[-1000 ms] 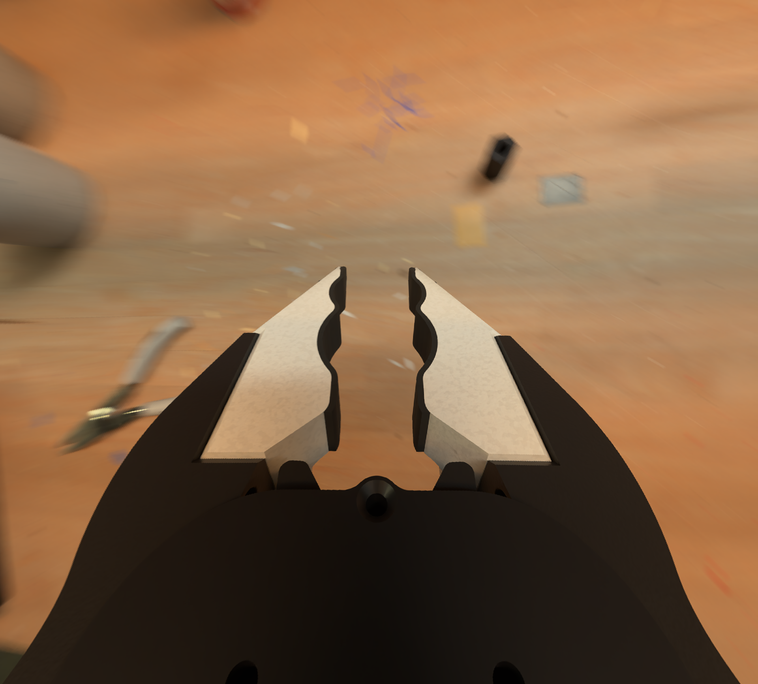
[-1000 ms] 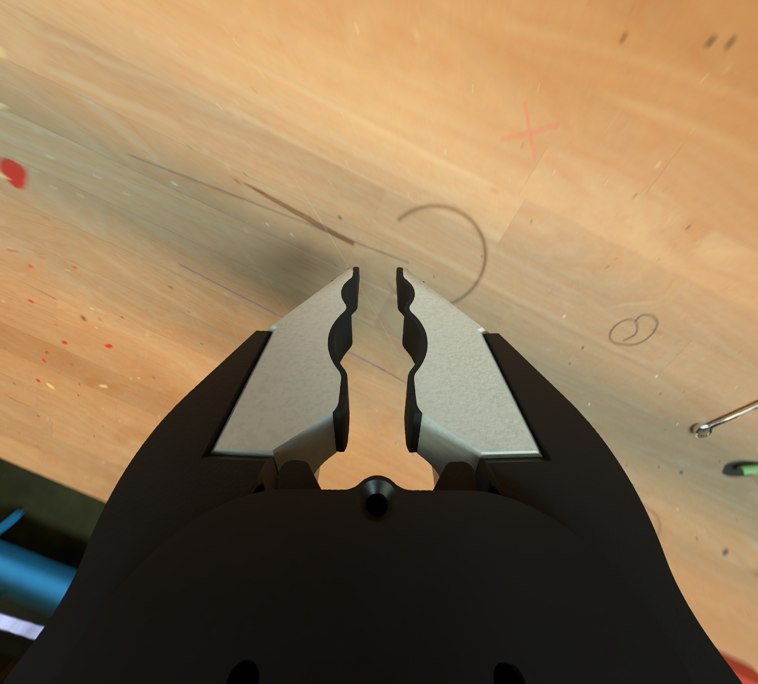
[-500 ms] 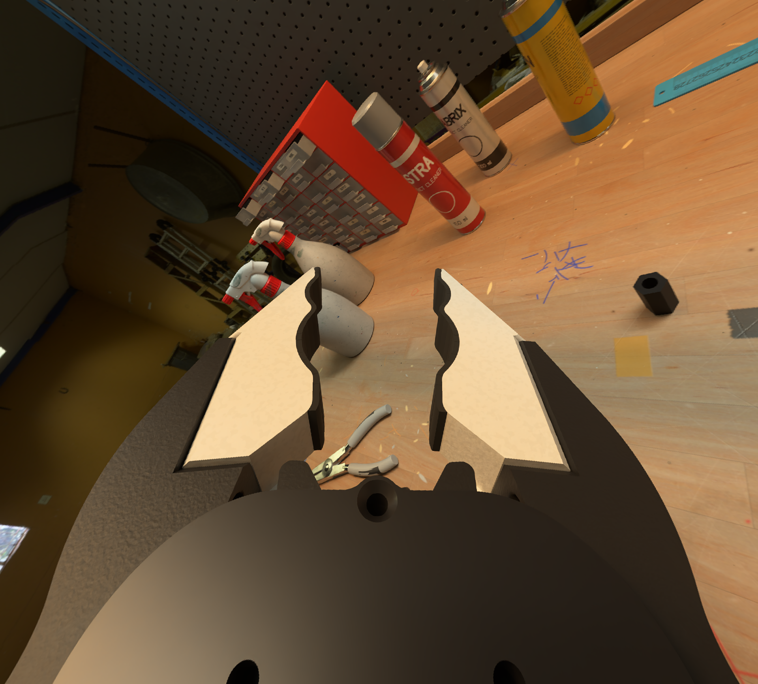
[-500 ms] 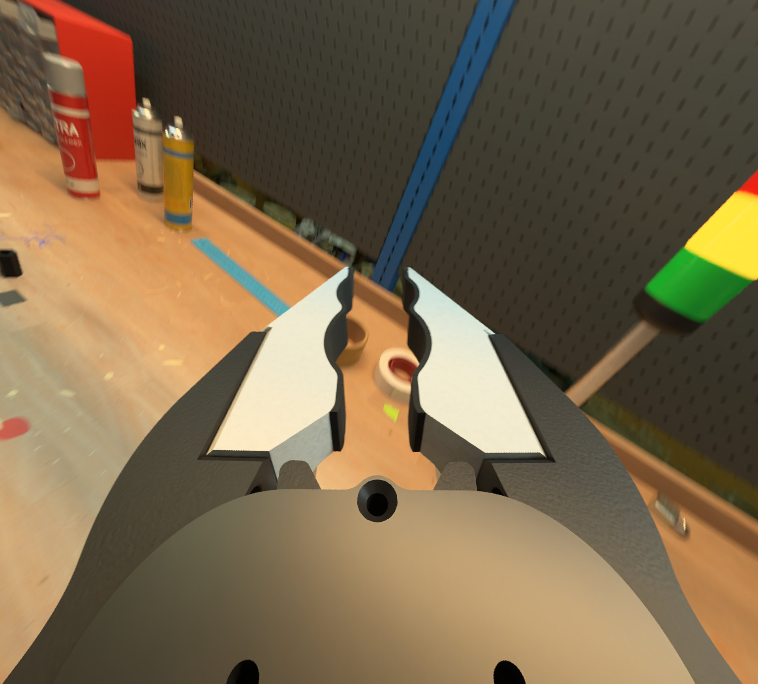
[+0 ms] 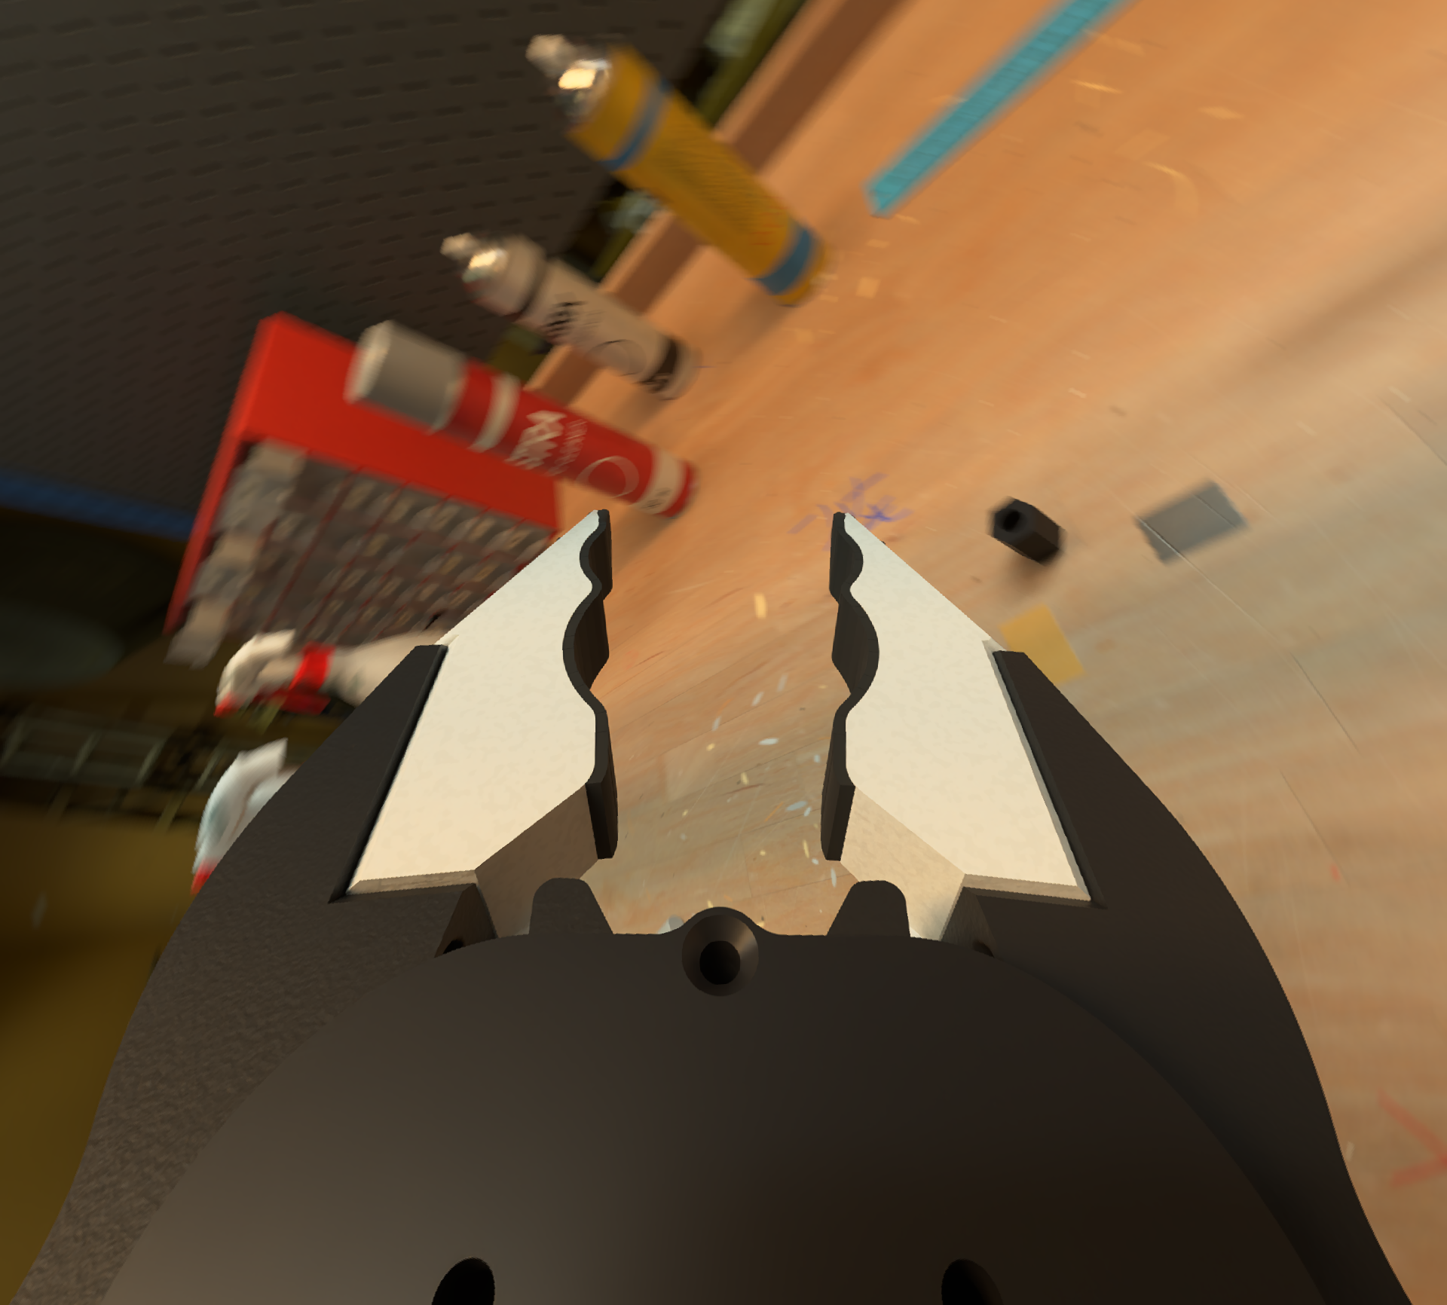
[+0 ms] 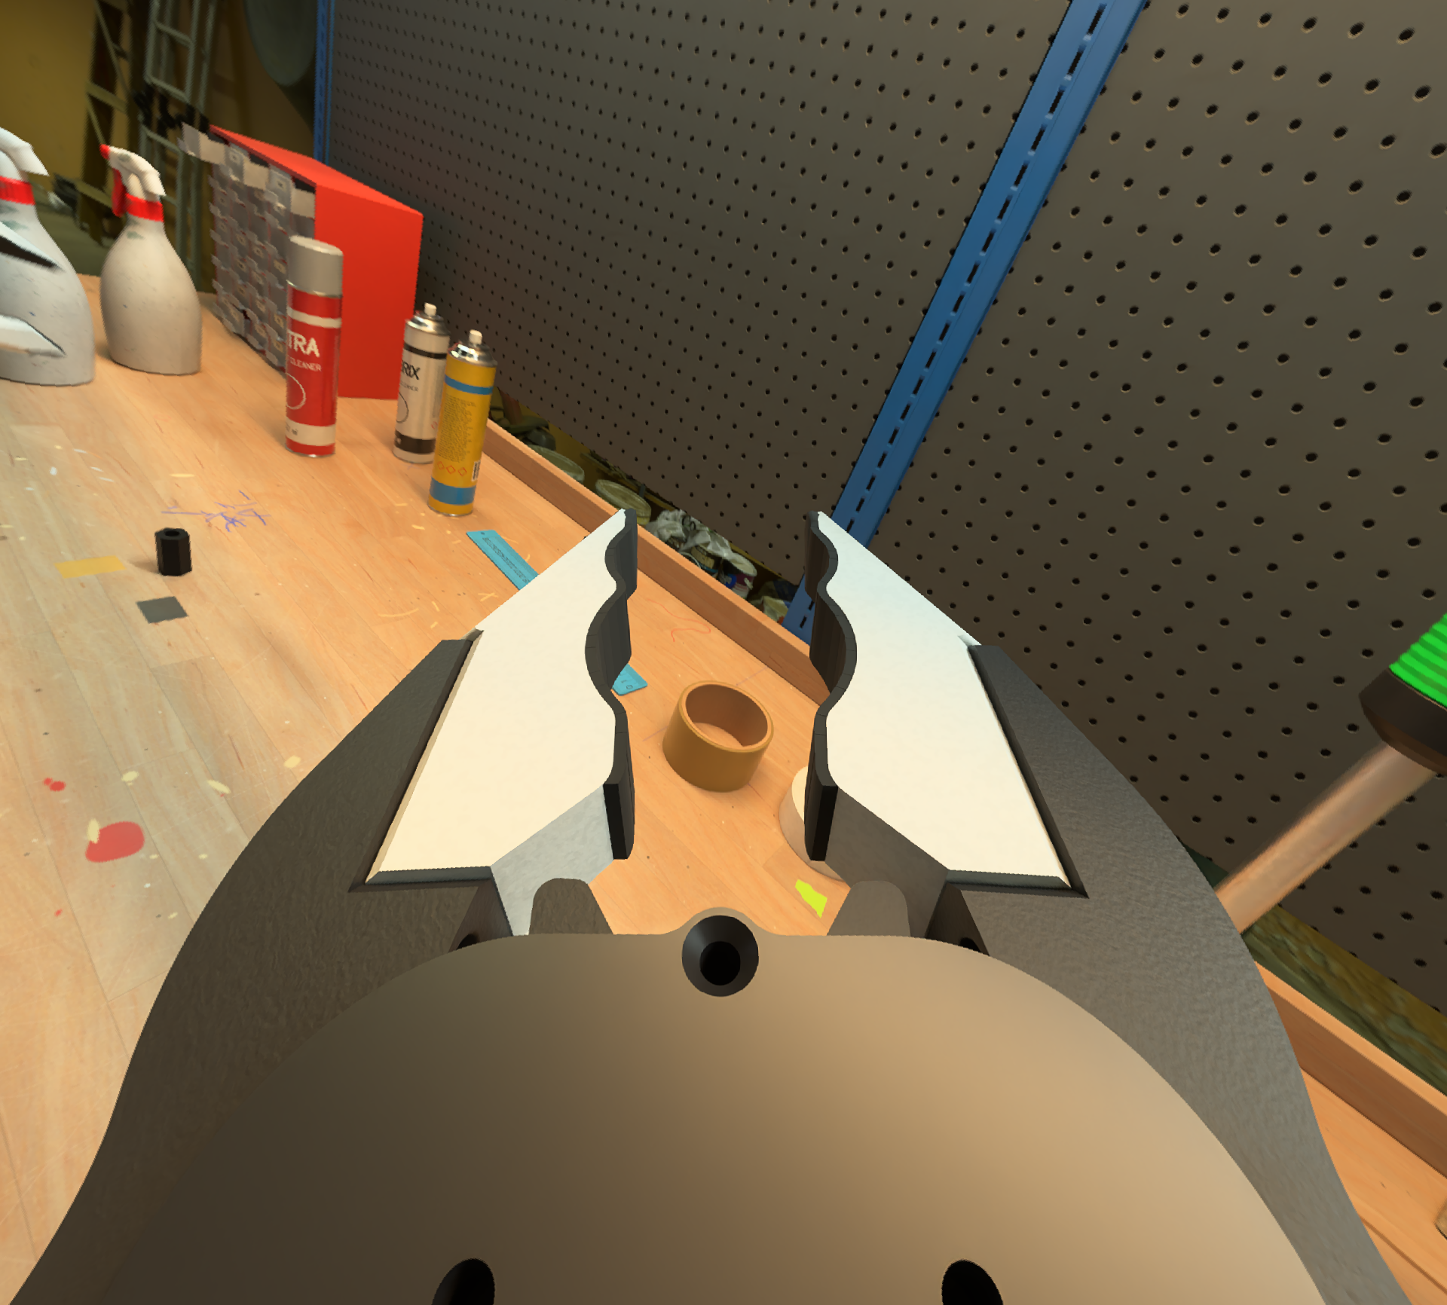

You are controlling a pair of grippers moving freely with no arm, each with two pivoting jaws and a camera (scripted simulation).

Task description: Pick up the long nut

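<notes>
The long nut (image 5: 1024, 530) is a small black hexagonal piece standing on the wooden bench, ahead and to the right of my left gripper (image 5: 719, 524). The left gripper is open and empty, well short of the nut. In the right wrist view the nut (image 6: 173, 551) stands far off to the left on the bench. My right gripper (image 6: 719, 524) is open and empty, pointing toward the pegboard wall above a tan tape roll (image 6: 718, 733).
A red spray can (image 6: 313, 348), a white can (image 6: 420, 384) and a yellow can (image 6: 462, 423) stand by a red drawer cabinet (image 6: 344, 265). Two spray bottles (image 6: 149, 273) stand at far left. A blue ruler (image 5: 1073, 27) lies near the back rail. A mallet handle (image 6: 1323, 825) is at right.
Both grippers have opened wider. The left view has rolled and swung right, so the nut sits closer to its fingertips. The right gripper has tilted down toward the tape roll.
</notes>
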